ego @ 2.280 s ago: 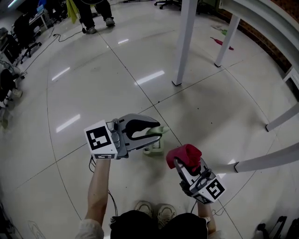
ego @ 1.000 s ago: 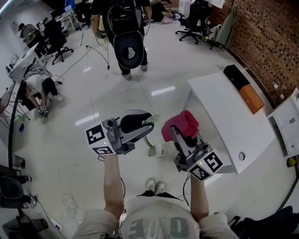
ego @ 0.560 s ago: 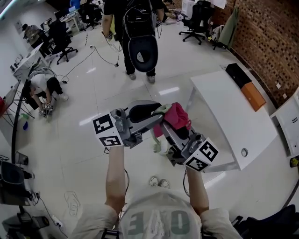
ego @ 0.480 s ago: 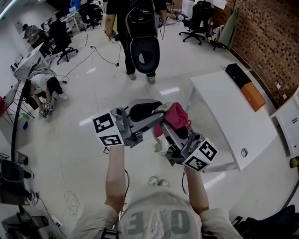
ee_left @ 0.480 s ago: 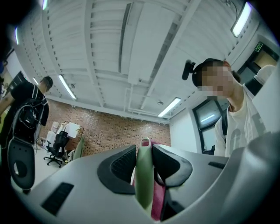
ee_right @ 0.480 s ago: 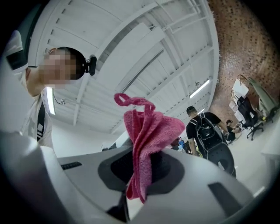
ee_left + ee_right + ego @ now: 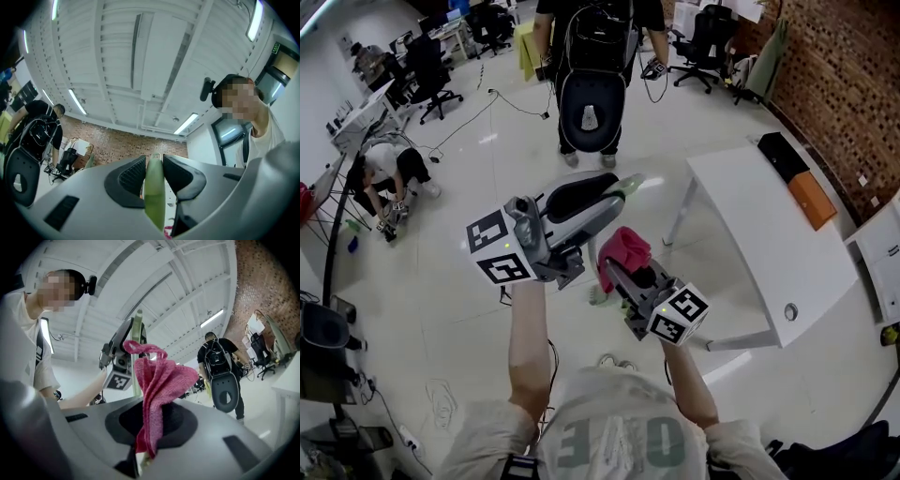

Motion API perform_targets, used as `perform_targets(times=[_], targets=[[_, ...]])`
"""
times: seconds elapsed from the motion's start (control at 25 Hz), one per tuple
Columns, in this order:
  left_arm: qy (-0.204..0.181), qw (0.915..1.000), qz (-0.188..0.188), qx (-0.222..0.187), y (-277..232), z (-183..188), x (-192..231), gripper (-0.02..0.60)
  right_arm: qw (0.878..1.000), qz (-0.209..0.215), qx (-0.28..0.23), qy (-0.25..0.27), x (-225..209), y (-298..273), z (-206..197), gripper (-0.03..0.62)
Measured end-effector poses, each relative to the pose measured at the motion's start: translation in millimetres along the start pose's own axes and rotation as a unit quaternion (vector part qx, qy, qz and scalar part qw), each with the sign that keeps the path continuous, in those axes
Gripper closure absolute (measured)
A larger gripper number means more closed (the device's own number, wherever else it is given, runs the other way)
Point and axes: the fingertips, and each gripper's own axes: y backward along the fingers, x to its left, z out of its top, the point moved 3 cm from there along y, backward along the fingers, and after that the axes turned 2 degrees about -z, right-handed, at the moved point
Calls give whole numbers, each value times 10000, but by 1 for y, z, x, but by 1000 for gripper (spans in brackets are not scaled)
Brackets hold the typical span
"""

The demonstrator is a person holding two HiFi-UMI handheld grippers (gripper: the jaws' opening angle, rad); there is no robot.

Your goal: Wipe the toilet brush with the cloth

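One brush handle point(image 7: 153, 199) between jaws of left gripper point(image 7: 153, 159)

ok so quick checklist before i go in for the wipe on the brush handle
1. The left gripper is shut on the toilet brush handle: ok.
2. The right gripper is shut on the cloth: ok.
3. Loose cloth bunched beyond the jaws to wipe with: ok.
4. Cloth touching the handle: cannot tell; they only overlap in the right gripper view.
5. The person with a backpack stands apart from both grippers: ok.
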Motion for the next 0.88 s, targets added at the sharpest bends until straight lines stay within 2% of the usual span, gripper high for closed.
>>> perform_targets(times=[0.12,0.2,0.32,0.4,0.52,0.6,0.72,0.88], targets=[[-12,9999,166,-18,3,11,4,459,9998,-84,167,-40,-1,-2,-11,563],[-101,9991,381,182,2,5,12,460,9997,-215,74,131,-3,2,-4,563],[-152,9947,836,572,4,-17,29,459,9971,-286,-78,698,7,15,9,563],[-193,9913,1061,753,3,-34,35,459,9924,-274,266,1174,17,23,-4,563],[-132,9926,1004,670,-6,-36,35,459,9782,-726,1183,1544,5,19,-41,563],[-35,9945,885,565,-12,-29,35,459,9681,-1094,1548,1637,-5,11,-51,562],[89,9959,766,470,-17,-28,36,460,9641,-1382,1522,1680,-9,5,-45,563],[197,9957,762,497,-18,-47,34,459,9709,-1408,978,1673,-2,1,-8,563]])
